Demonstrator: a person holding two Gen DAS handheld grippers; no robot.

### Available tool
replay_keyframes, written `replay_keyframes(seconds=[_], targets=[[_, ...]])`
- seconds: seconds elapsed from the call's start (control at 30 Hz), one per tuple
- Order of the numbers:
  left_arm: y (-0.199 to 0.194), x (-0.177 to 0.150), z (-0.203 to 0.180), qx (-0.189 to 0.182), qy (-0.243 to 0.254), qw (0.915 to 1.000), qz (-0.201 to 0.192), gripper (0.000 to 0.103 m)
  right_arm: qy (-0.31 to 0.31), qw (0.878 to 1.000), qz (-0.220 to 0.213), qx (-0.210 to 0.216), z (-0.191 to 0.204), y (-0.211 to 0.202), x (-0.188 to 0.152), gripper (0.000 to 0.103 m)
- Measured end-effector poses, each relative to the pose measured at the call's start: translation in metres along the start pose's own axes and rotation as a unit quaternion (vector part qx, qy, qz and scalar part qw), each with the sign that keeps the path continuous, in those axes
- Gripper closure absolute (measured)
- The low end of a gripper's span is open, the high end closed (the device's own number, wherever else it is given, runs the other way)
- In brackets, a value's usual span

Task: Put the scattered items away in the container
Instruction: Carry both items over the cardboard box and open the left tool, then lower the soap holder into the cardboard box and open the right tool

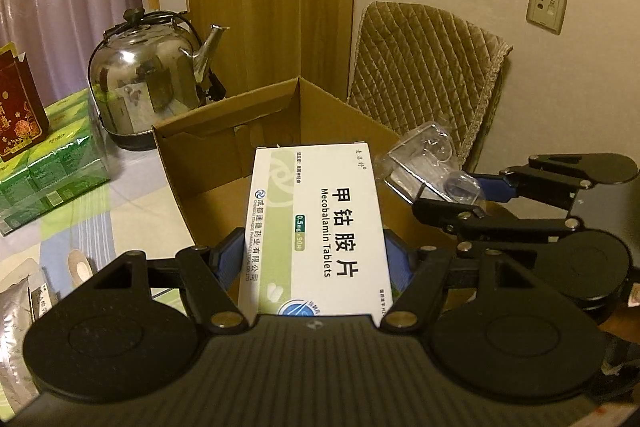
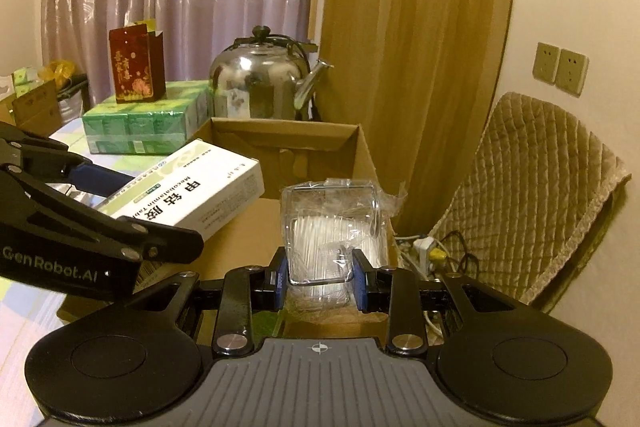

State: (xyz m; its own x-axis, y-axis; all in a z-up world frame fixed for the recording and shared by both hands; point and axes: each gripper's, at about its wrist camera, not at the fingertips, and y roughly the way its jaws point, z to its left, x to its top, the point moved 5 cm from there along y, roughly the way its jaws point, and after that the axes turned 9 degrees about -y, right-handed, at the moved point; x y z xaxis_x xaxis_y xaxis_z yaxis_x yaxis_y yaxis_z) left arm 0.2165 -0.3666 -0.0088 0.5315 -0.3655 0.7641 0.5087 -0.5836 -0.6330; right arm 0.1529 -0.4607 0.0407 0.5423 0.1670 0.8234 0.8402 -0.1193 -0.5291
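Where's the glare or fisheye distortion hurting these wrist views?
Left wrist: dim warm light, door edge bowed, medicine box print sharp, kettle shows mirror reflections. Right wrist: clear plastic package glints, contents hazy; curtain sheen; black vignette at corners.

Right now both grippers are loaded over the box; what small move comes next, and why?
Probably lower the left gripper a little and release. Its Mecobalamin tablet box already hangs over the open cardboard box. The right gripper grips a clear plastic pack close beside it, so going one at a time should avoid a clash.
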Motion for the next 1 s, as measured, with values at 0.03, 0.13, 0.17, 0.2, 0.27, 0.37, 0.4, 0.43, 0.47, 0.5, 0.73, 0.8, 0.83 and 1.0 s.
replay_keyframes(seconds=[0.03, 0.13, 0.17, 0.2, 0.27, 0.37, 0.4, 0.43, 0.47, 0.5, 0.73, 0.8, 0.83, 1.0], targets=[[0.001, 0.000, 0.001, 0.001, -0.001, 1.0000, 0.002, 0.036, 0.000, 1.000, 0.000, 0.000, -0.001, 0.000, -0.001, 0.074], [0.002, 0.000, 0.005, 0.007, -0.007, 0.9999, 0.003, 0.036, 0.001, 1.000, 0.000, -0.001, -0.001, -0.001, -0.001, 0.074], [0.002, 0.000, 0.006, 0.010, -0.007, 0.9999, 0.004, 0.036, 0.001, 1.000, 0.000, -0.001, -0.001, -0.001, -0.001, 0.074], [0.001, 0.000, 0.007, 0.013, -0.006, 0.9999, 0.005, 0.036, 0.001, 1.000, 0.000, -0.001, -0.001, -0.002, -0.001, 0.074], [-0.004, 0.001, 0.010, 0.019, -0.003, 0.9998, -0.001, 0.036, 0.001, 1.000, -0.001, -0.001, 0.000, -0.003, 0.000, 0.074], [-0.013, 0.002, 0.017, 0.025, -0.012, 0.9996, -0.010, 0.036, 0.001, 1.000, 0.000, 0.000, 0.002, -0.003, 0.000, 0.074], [-0.016, 0.002, 0.020, 0.026, -0.015, 0.9995, -0.012, 0.036, 0.000, 1.000, 0.000, 0.001, 0.003, -0.004, 0.000, 0.074], [-0.020, 0.002, 0.022, 0.028, -0.016, 0.9994, -0.014, 0.036, 0.000, 1.000, 0.000, 0.002, 0.005, -0.004, 0.001, 0.074], [-0.023, 0.001, 0.025, 0.030, -0.018, 0.9992, -0.016, 0.035, -0.001, 1.000, 0.000, 0.003, 0.006, -0.004, 0.001, 0.074], [-0.027, 0.000, 0.027, 0.032, -0.021, 0.9991, -0.017, 0.035, -0.001, 1.000, -0.001, 0.004, 0.007, -0.004, 0.002, 0.074], [-0.042, -0.007, 0.036, 0.040, -0.034, 0.9984, -0.023, 0.035, -0.005, 1.000, -0.002, 0.011, 0.015, -0.002, 0.005, 0.074], [-0.045, -0.009, 0.039, 0.041, -0.037, 0.9982, -0.023, 0.035, -0.007, 1.000, -0.002, 0.012, 0.018, 0.000, 0.006, 0.074], [-0.045, -0.010, 0.041, 0.042, -0.040, 0.9980, -0.024, 0.035, -0.008, 1.000, -0.001, 0.013, 0.019, 0.001, 0.007, 0.074], [-0.047, -0.014, 0.047, 0.044, -0.047, 0.9976, -0.025, 0.035, -0.013, 1.000, -0.002, 0.016, 0.024, 0.006, 0.009, 0.074]])
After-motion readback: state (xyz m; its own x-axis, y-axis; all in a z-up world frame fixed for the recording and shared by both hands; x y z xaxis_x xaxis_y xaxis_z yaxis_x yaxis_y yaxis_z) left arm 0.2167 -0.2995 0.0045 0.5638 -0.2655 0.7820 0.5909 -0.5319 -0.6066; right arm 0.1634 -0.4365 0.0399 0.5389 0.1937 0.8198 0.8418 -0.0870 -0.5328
